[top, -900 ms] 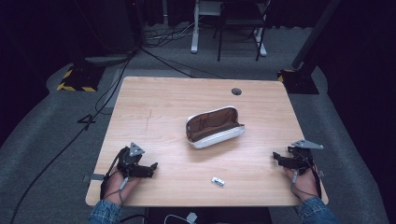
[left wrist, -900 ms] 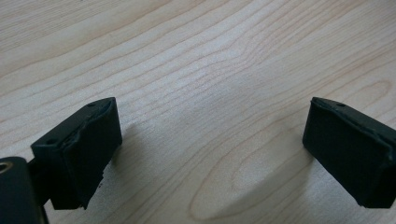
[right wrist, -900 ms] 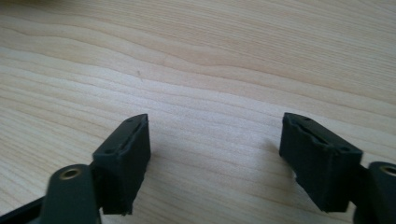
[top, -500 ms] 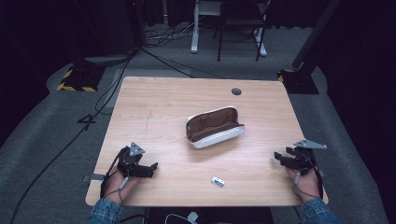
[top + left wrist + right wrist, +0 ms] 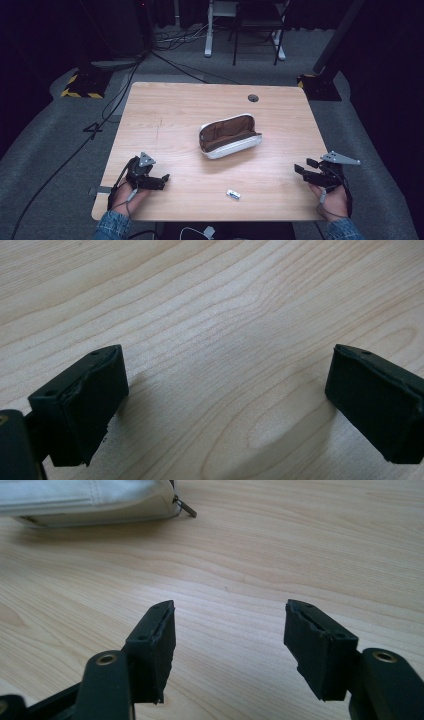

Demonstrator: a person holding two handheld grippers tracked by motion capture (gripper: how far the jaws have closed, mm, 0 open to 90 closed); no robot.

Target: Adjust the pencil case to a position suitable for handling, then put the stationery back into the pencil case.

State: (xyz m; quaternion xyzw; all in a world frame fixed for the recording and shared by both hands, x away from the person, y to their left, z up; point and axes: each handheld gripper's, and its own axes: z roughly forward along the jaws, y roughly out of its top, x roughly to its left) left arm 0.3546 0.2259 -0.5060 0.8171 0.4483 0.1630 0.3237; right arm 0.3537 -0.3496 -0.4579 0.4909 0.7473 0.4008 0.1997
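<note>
Nothing moved; pouch (image 5: 90,502) cut off, right claw's (image 5: 227,645) view.

Denim cuffs show at the bottom edge. Each black hand-held gripper, left (image 5: 150,176) and right (image 5: 312,172), carries a grey three-cornered plate and a thin trailing cable. Blocky matte pads (image 5: 152,647) show small screw holes.

We're in a dark recording lab: a lone wooden table (image 5: 165,120) on grey carpet (image 5: 60,150), cables (image 5: 165,55) snaking across the floor, hazard-striped stand bases (image 5: 80,86), black drapes behind.
</note>
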